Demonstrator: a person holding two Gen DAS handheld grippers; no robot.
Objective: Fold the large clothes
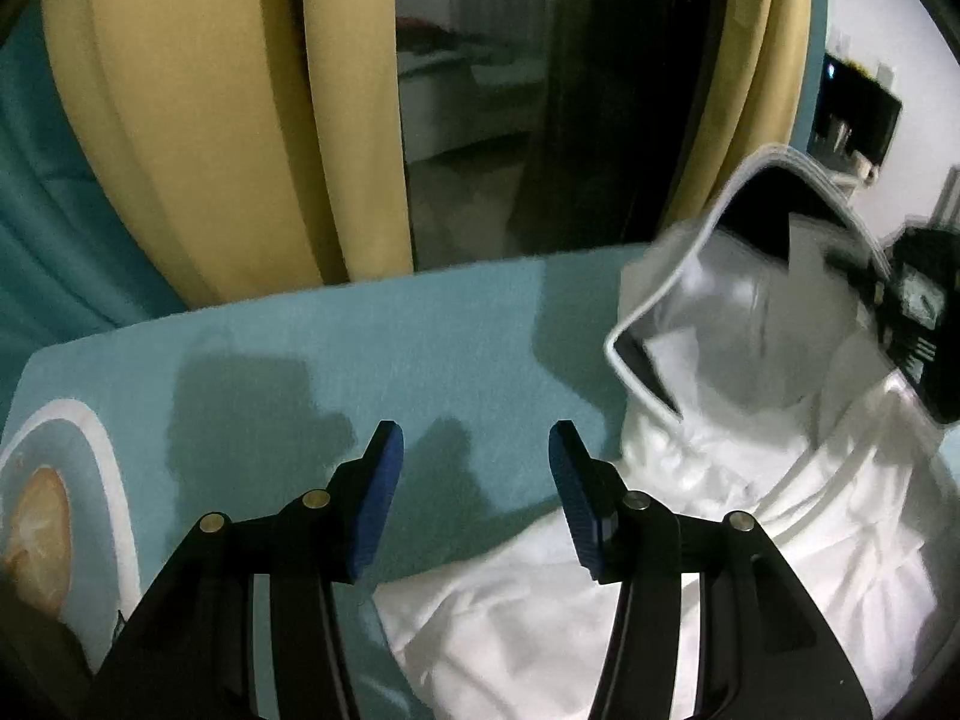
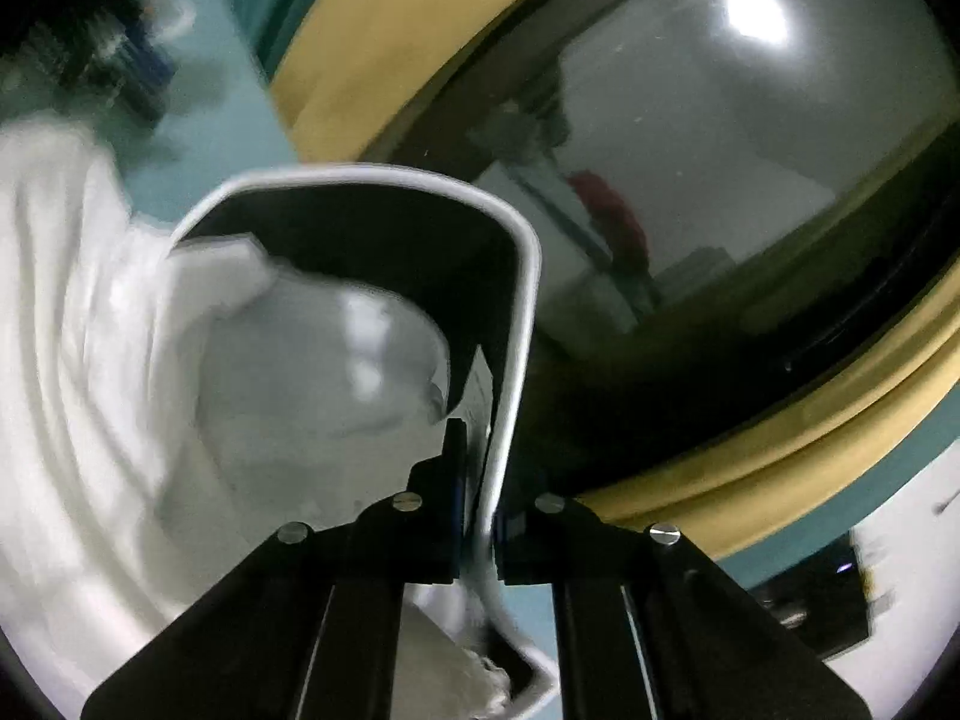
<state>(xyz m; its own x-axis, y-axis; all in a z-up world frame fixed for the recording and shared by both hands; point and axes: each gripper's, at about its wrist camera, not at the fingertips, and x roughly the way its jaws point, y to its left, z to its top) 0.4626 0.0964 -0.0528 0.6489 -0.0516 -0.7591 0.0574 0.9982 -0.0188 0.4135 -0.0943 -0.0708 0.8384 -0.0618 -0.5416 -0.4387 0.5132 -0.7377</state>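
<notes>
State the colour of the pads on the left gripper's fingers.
Dark blue pads, on black fingers; clearest in the left wrist view.

The big garment (image 1: 690,570) is white, and its black part has a thin white edge (image 1: 636,372). It lies on a blue-green cover (image 1: 420,348) with a white ring and an orange spot (image 1: 36,528). The curtains (image 1: 198,120) are yellow. The left hand-held gripper (image 1: 477,450) is black with blue pads (image 1: 378,498).
</notes>
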